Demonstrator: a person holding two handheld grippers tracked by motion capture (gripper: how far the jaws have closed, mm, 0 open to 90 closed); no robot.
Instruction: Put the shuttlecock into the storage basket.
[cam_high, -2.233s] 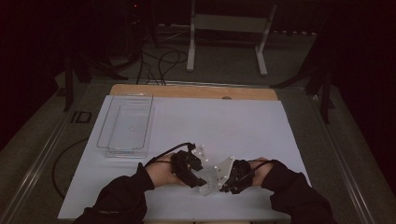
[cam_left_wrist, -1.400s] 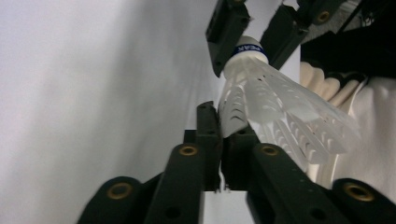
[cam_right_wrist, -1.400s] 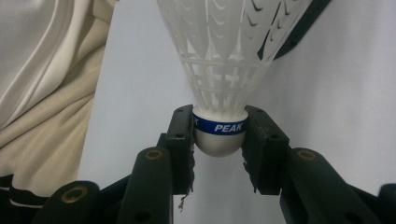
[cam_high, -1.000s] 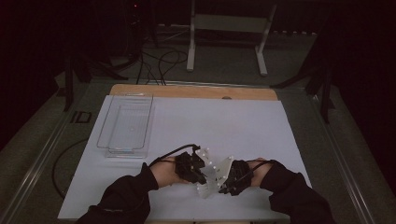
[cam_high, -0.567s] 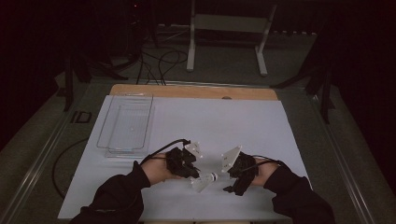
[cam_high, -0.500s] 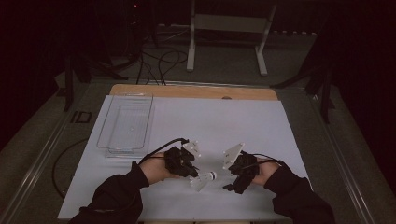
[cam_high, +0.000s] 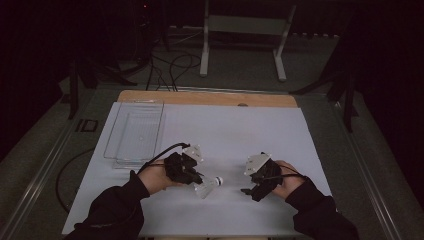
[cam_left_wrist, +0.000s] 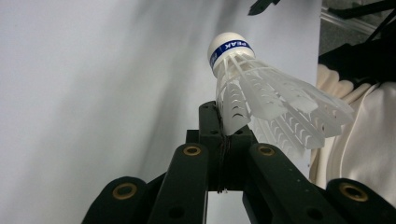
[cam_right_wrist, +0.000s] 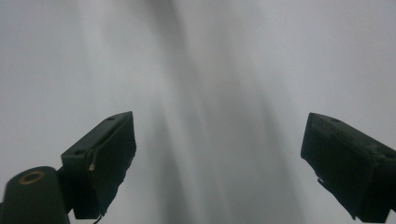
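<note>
Left gripper (cam_high: 192, 176): jaws closed together on the skirt of a shuttlecock (cam_high: 209, 186), pinching one feather edge near its rim. In the left gripper view the shuttlecock (cam_left_wrist: 261, 100) stands up out of the closed jaws, cork end away from the gripper and tilted a little left, skirt flaring down and to the right.

Position: shuttlecock sits near the front edge of the table (cam_high: 240, 125), about mid-width, at the tip of the left gripper. Lifted or resting on the white sheet: cannot tell from above.

Right gripper (cam_high: 248, 190): jaws spread wide, nothing between them. The right gripper view has both jaws against plain white surface with a broad gap.

Key relation: the shuttlecock's long axis runs roughly left to right along the front edge, cork end pointing toward the right gripper, which lies just beside it to the right with a clear gap between. Left hand (cam_high: 155, 176) has the thing; right hand (cam_high: 287, 177) is the free one. Judgement: any hand-over would meet the cork first.

Clear tray (cam_high: 122, 150) stands at the left edge of the table, empty so far as seen, closer to the left gripper.

Writing: blue band round the cork base reads "PEAK" in white capitals. No other legible text.
</note>
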